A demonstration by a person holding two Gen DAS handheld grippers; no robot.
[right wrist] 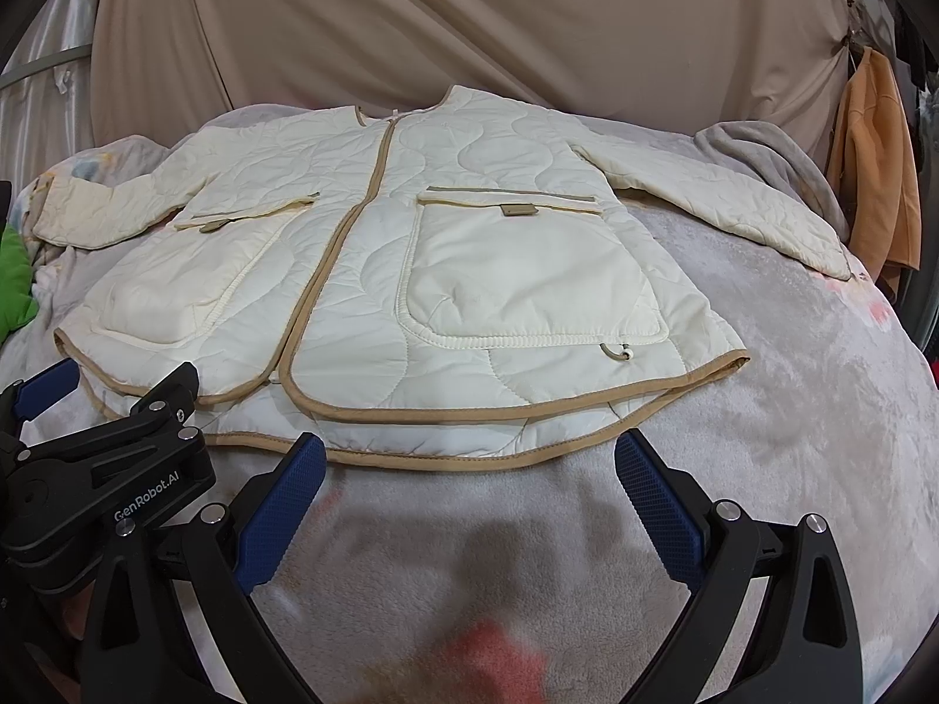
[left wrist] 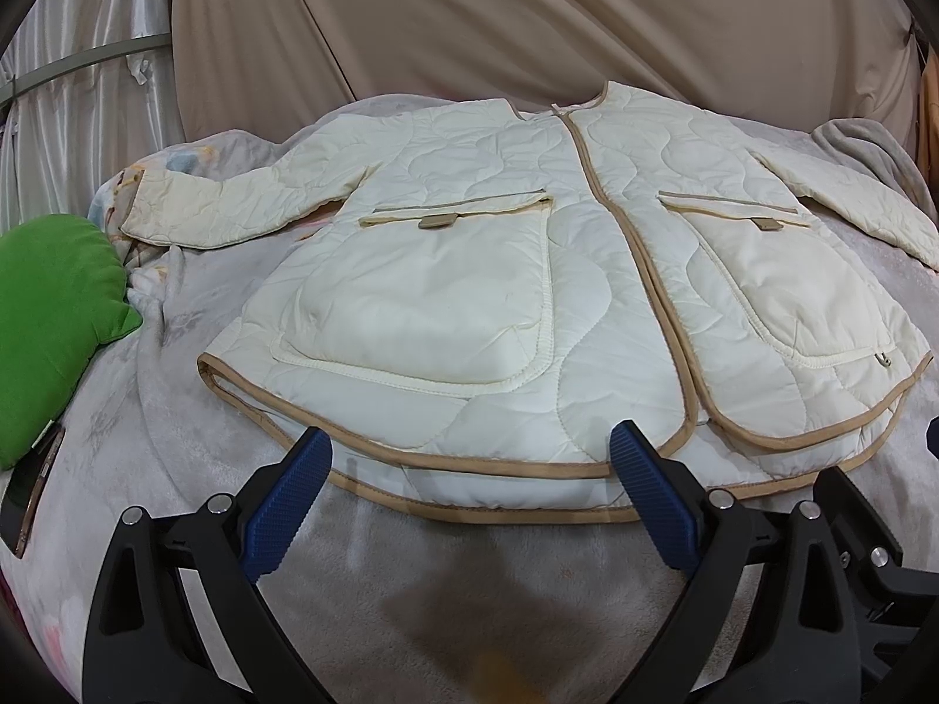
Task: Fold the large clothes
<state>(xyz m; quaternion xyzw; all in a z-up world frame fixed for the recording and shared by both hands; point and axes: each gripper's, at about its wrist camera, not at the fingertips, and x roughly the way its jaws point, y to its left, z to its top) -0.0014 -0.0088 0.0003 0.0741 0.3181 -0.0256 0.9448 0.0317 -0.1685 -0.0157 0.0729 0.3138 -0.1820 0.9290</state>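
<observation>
A cream quilted jacket (left wrist: pixel 487 223) with tan trim lies flat and face up on the bed, front closed, both sleeves spread out to the sides. Two large patch pockets sit on its front. My left gripper (left wrist: pixel 469 446) is open, its blue fingertips just over the near hem on the jacket's left half, holding nothing. In the right wrist view the jacket (right wrist: pixel 411 246) fills the middle. My right gripper (right wrist: pixel 469 452) is open at the near hem on the right half, with nothing between its fingers. The left gripper's black body (right wrist: pixel 105 457) shows at that view's lower left.
The bed is covered by a grey plush blanket (left wrist: pixel 446 575). A green cushion (left wrist: pixel 53 317) and a phone (left wrist: pixel 35 493) lie at the left. Beige curtain (right wrist: pixel 469 29) hangs behind the bed. An orange garment (right wrist: pixel 874 164) hangs at the right.
</observation>
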